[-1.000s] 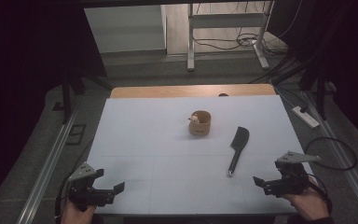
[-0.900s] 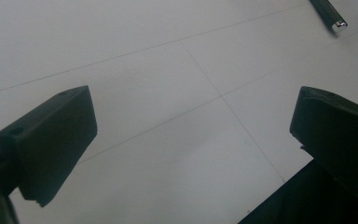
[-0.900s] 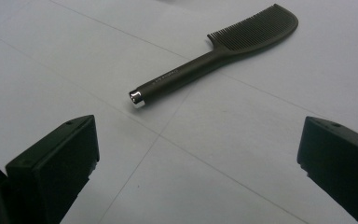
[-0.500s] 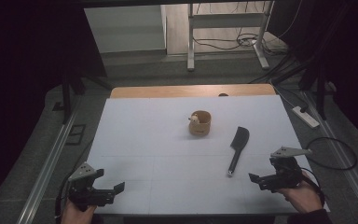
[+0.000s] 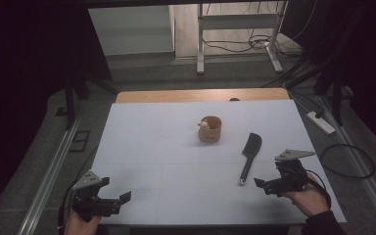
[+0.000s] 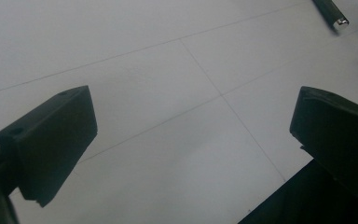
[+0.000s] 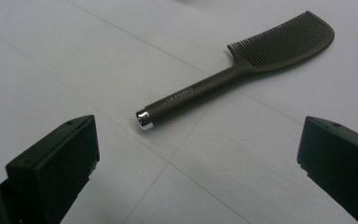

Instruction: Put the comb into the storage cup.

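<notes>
A dark comb (image 5: 248,154) with a silver-capped handle lies flat on the white table (image 5: 166,147), right of centre, handle toward the near edge. In the right gripper view the comb (image 7: 223,84) lies just ahead of the wide-apart jaws. My right gripper (image 5: 262,187) is open and empty, a little right of the handle's end. A small wooden cup (image 5: 210,129) stands mid-table with something pale inside. My left gripper (image 5: 120,201) is open at the near left corner, over bare table. In the left gripper view the comb's handle tip (image 6: 331,10) shows far off.
The table's far edge is a bare wooden strip (image 5: 200,95). A white power strip (image 5: 321,122) and a looped cable (image 5: 347,159) lie on the floor to the right. Metal frame legs (image 5: 200,49) stand beyond the table.
My right gripper has moved left along the near side toward the comb's handle end. The left gripper, comb and cup have stayed put.
</notes>
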Demonstrator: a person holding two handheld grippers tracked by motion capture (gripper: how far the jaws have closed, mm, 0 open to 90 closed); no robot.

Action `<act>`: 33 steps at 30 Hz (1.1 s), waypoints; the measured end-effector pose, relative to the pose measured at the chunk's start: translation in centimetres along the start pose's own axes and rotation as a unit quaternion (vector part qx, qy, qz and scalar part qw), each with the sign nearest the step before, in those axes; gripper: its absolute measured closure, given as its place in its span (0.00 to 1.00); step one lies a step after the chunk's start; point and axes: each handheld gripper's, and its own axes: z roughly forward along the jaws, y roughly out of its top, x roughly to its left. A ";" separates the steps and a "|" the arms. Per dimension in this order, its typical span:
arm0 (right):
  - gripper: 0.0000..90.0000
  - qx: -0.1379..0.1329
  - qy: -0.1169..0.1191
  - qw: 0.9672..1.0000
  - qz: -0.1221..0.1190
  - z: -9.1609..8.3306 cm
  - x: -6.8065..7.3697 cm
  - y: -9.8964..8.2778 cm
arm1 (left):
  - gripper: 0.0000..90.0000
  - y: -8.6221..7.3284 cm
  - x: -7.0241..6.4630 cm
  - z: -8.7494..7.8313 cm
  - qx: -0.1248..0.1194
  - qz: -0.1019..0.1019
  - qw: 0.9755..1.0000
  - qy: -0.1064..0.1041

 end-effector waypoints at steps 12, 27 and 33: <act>0.00 0.007 0.005 1.000 -0.001 1.0 0.4 1.4 | 0.01 0.0 0.1 0.0 -0.002 -0.003 1.000 -0.004; 0.00 0.031 0.012 0.999 -0.014 2.7 1.0 2.9 | 0.01 0.0 0.2 0.0 -0.002 -0.004 1.000 -0.004; 0.00 0.047 0.008 0.999 -0.026 3.5 1.2 3.3 | 0.01 0.0 0.2 0.0 -0.002 -0.005 1.000 -0.004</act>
